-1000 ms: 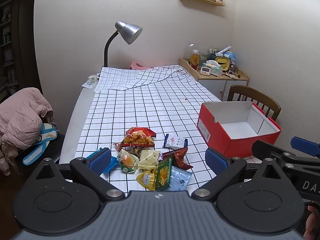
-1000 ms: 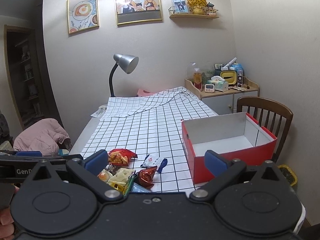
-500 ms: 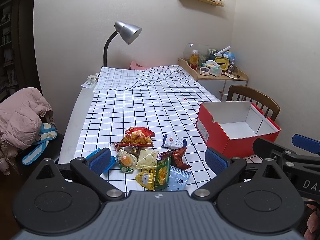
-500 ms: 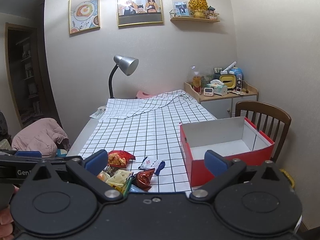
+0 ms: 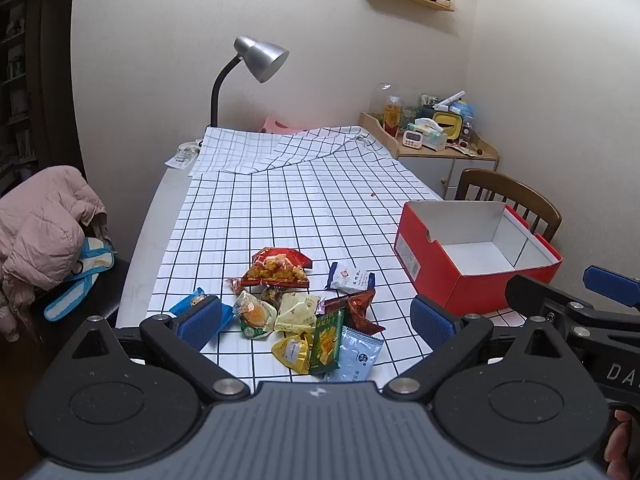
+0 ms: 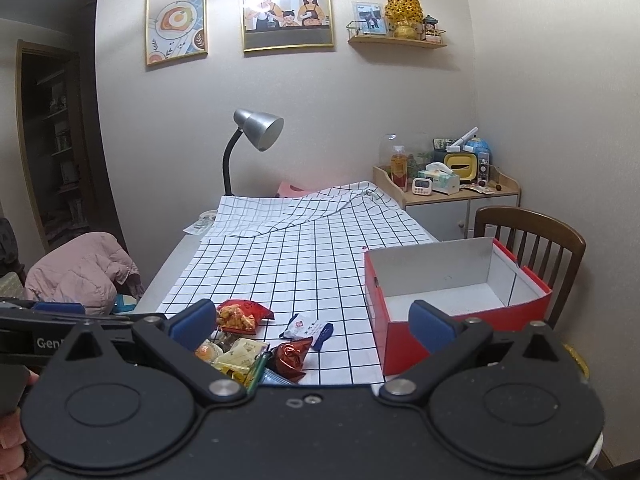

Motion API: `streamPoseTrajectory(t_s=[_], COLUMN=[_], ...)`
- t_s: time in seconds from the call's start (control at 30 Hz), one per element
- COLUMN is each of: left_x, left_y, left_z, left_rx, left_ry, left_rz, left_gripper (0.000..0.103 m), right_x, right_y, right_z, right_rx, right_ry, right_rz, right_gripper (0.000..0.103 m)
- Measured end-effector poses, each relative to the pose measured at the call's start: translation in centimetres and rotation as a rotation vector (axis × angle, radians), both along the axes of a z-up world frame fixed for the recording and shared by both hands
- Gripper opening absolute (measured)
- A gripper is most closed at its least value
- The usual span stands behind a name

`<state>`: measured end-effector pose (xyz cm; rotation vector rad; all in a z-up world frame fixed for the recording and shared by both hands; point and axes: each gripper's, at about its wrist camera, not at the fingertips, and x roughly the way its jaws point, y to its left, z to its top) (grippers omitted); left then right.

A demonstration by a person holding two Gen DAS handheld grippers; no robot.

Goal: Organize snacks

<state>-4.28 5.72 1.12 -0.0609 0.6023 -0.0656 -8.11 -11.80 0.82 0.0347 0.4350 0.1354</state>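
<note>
Both tools spread wide over a heap of snacks, nothing gripped.

Nearest us, our left tool (image 5: 316, 318) hangs with its blue pads far apart and nothing between them, right above the snack pile (image 5: 304, 312) on the checked surface (image 5: 280, 208); our right tool (image 6: 314, 322) is just as widely parted and carries nothing. In the pile we see a pale blue sachet (image 5: 358, 354) and a green packet (image 5: 328, 340) closest, a dark red foil wrapper (image 5: 356, 308) beside them, then a white and blue packet (image 5: 350, 278) and a red bag of fried bites (image 5: 278, 268) farther on. To the right, apart from the pile, stands the open red box (image 5: 476, 256), with a wooden chair (image 5: 508, 196) behind it. A silver lamp (image 5: 256, 60) stands at the far end.
</note>
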Motion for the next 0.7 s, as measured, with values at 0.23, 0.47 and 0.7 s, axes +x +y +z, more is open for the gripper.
streamPoseTrajectory(t_s=[0.23, 0.47, 0.7], left_x=[0.7, 2.0, 3.7], left_y=[0.2, 0.2, 0.8], left_z=[-0.3, -0.9, -1.8], left_rx=[-0.014, -0.01, -0.019], left_ry=[0.029, 0.052, 0.092], left_rz=[0.018, 0.045, 0.106], left_gripper=[0.101, 0.101, 0.101], right_x=[0.6, 2.6, 5.3], right_y=[0.2, -0.1, -0.5], right_z=[-0.2, -0.9, -2.4], right_rx=[-0.012, -0.01, -0.01], right_ry=[0.011, 0.033, 0.086], right_rz=[0.024, 0.05, 0.095], right_gripper=[0.103, 0.102, 0.097])
